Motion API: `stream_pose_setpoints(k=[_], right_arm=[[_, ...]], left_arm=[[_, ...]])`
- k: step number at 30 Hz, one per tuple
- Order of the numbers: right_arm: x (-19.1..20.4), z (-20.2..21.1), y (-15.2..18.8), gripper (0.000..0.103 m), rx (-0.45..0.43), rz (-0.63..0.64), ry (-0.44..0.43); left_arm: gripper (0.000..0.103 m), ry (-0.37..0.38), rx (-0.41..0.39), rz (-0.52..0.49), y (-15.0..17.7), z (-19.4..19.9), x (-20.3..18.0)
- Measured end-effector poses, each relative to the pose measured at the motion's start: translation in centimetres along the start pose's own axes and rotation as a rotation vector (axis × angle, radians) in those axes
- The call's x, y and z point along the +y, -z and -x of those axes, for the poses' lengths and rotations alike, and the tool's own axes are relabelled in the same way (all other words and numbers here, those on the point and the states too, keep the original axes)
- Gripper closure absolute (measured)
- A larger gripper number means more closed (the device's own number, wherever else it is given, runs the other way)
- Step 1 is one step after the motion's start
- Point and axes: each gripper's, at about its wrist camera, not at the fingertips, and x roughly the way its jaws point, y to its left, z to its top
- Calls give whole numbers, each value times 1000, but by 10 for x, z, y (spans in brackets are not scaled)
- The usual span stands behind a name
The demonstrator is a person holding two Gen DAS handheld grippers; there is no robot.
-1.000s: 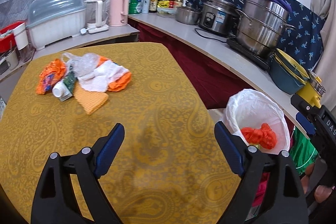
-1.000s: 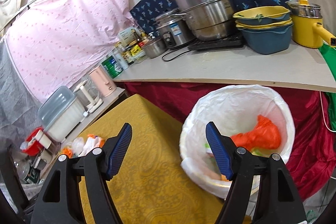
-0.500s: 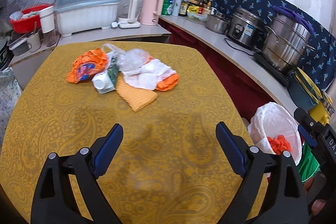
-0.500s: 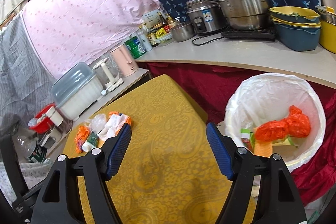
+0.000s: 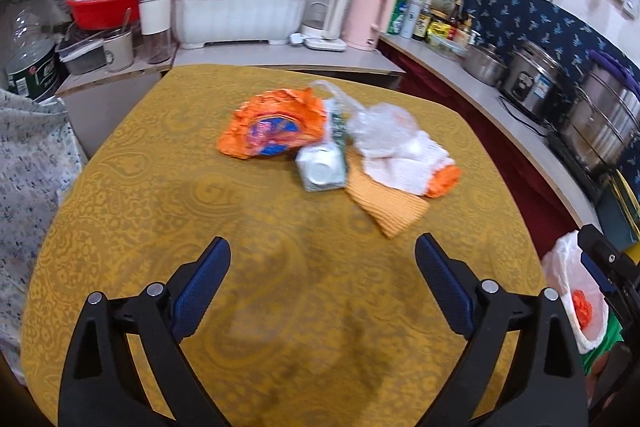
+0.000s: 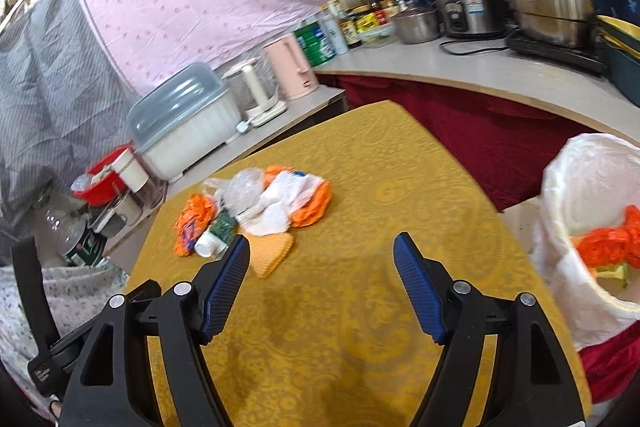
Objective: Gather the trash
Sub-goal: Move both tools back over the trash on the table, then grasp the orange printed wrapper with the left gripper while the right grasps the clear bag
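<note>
No text could be read: the blue-and-red label on the crumpled orange plastic wrapper, the blue sticker on the steel rice cooker and the far bottle labels were blurred.

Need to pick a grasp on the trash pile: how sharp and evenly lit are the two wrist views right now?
Left wrist: trash pile slightly motion-blurred, the can's label unreadable; soft shadow on the yellow tablecloth ahead of the left gripper. Right wrist: similar smear, trash bin liner washed out bright; fisheye bends the counter edge. No harsh glare.
</note>
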Motion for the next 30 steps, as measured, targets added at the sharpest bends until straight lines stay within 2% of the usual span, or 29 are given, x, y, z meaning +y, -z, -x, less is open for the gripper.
stream_pose_setpoints(k=[7,13,24,30], right_arm=[[49,-61,-6,31,63,54,-62],[81,-111,-16,31,85,109,-71],[106,-183,-37,31,99,173,-37],[110,-212,-36,31,120,186,-17]], left_arm=[[13,-59,10,45,-24,-30,44],[13,-75,20,84,-52,-62,69],[13,16,72,154,-96,-133,92],[13,54,122,171,-99,-169,94]])
